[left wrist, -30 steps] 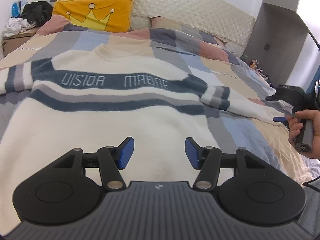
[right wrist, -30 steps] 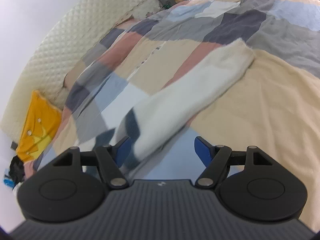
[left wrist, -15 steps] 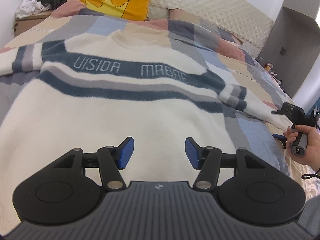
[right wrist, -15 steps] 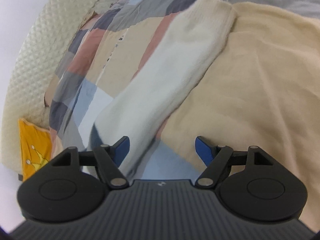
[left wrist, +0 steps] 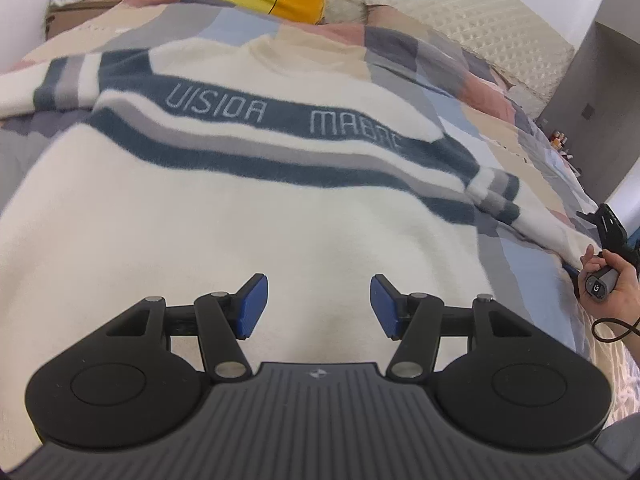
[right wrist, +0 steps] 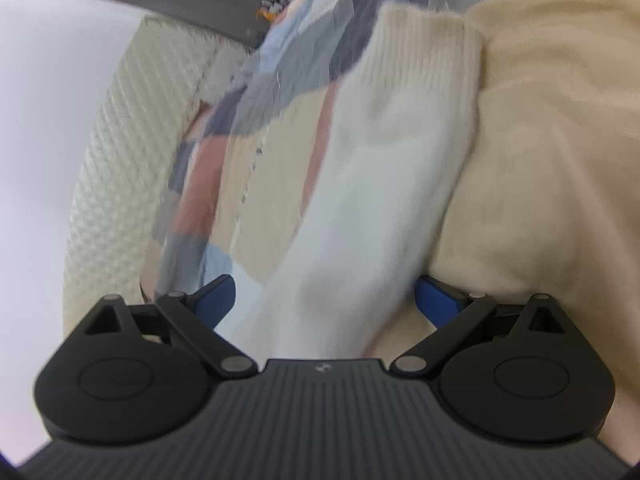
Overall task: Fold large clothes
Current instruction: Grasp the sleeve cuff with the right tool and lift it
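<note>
Lying flat on the bed, the soft, floppy sweater is awaiting both tongs, left parted above its body, right having just been widening astride the sleeve, best gripped near the cuff.

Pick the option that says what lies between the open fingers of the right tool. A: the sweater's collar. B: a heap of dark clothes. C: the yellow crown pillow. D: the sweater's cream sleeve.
D: in the right wrist view the sweater's cream sleeve runs up from between the spread blue pads of the right tool, with its ribbed cuff at the far end.
</note>
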{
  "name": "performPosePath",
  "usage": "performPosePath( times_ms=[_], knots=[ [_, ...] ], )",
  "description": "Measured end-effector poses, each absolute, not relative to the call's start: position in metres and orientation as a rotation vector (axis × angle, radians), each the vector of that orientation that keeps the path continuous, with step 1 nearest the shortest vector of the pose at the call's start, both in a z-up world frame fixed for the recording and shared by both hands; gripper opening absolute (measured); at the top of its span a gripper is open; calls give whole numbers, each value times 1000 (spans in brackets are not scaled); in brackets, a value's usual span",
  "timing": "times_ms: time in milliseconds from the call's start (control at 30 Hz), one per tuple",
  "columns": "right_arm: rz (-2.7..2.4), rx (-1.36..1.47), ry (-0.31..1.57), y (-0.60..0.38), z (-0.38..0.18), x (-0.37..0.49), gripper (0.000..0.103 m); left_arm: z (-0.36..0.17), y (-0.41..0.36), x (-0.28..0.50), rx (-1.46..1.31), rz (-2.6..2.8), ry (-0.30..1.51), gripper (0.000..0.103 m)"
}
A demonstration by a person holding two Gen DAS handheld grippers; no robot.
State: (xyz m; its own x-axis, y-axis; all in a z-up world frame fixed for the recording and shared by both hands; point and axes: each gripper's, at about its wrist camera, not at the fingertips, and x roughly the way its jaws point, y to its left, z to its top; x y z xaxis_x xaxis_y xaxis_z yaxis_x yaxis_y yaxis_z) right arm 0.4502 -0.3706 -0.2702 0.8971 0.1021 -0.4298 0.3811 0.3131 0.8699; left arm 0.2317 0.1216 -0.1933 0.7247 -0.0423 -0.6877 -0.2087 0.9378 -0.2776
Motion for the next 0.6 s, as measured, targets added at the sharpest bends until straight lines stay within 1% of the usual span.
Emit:
performPosePath(
  times_ms=[200,333,367,400,433,500,533,567,600],
  knots=[
    [-245,1253,300,-378,-273,454,99,-204,129,241,-374,126,780,63],
    [-286,1214,231,-383,-274,458,98,-216,132,249,-376,148,820,63],
    [-294,1195,221,-384,-274,460,95,-219,133,251,-376,153,831,63],
    [-306,1175,221,-385,-274,463,87,-223,133,253,-371,158,844,63],
    [-320,1154,224,-386,-274,464,81,-225,133,255,-364,163,856,63],
    [-360,1118,233,-391,-277,466,58,-229,131,258,-345,170,869,63],
    [-378,1113,237,-395,-280,466,50,-230,129,260,-331,172,875,63],
    [-396,1110,243,-399,-283,466,30,-231,128,261,-319,173,878,63],
    [-426,1103,261,-402,-285,465,16,-232,127,262,-307,175,881,63]
  ],
)
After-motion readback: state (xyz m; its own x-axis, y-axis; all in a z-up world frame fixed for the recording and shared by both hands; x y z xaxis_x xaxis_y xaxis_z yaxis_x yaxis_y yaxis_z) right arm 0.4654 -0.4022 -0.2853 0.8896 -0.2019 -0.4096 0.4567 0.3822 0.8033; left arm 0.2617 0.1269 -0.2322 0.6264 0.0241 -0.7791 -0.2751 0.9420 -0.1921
